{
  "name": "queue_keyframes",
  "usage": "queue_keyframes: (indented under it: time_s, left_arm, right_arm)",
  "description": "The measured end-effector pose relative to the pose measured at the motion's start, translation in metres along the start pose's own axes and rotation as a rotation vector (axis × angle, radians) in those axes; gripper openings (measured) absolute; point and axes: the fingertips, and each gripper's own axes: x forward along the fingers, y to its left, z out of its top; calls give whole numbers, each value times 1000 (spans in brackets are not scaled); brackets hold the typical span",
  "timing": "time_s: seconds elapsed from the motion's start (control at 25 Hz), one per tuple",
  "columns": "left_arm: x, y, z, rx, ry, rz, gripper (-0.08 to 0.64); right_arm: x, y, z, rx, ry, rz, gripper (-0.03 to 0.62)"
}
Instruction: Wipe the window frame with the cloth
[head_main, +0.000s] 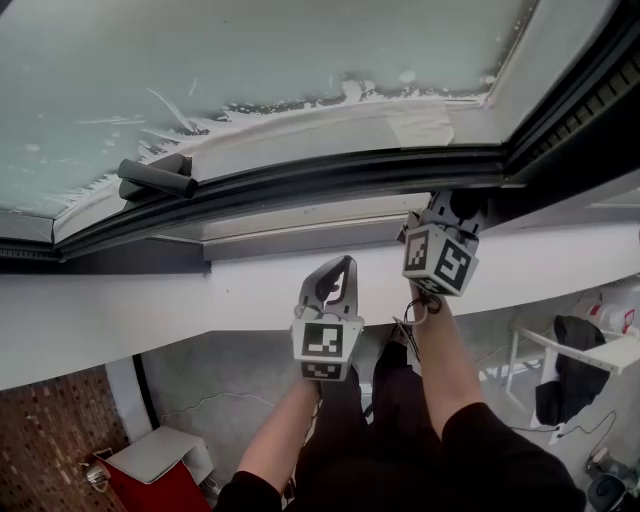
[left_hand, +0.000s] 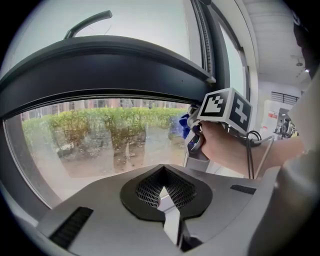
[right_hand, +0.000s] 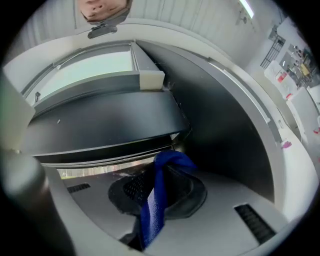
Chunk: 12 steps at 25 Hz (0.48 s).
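Strip of blue fabric cloth (right_hand: 154, 202) pinched in the right gripper (right_hand: 160, 186) at the dark metal window frame (head_main: 300, 182)
The right gripper's jaws are clenched on the cloth, its free end close under the frame; the left gripper (left_hand: 165, 194) hangs lower, closed on nothing. Best to press the cloth flat and drag it steadily along the frame without loosening the clamp

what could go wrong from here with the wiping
1. Only a small fold of the cloth pokes past the right tongs, so their hard tips may scrape the dark window frame instead of wiping it.
2. The cloth is pinched along a narrow strip, so dragging it along the frame could tug it loose.
3. The left tongs are shut and empty, close to the right tongs. A sideways stroke toward them might cause a bump.
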Motion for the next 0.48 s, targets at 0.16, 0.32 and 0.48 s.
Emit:
queue_keyframes:
  time_s: [0.16, 0.32, 0.48]
  left_arm:
    - [-1, -7, -2, 16, -5, -44, 6]
    - [-7, -5, -5, 13, -11, -69, 6]
    - [-15, 7, -4, 26, 2, -47, 6]
  right_arm:
    - [1, 10, 10, -93, -37, 25, 40]
    - [0, 14, 13, -139, -51, 12, 40]
    - [-2, 22, 12, -179, -53, 23, 40]
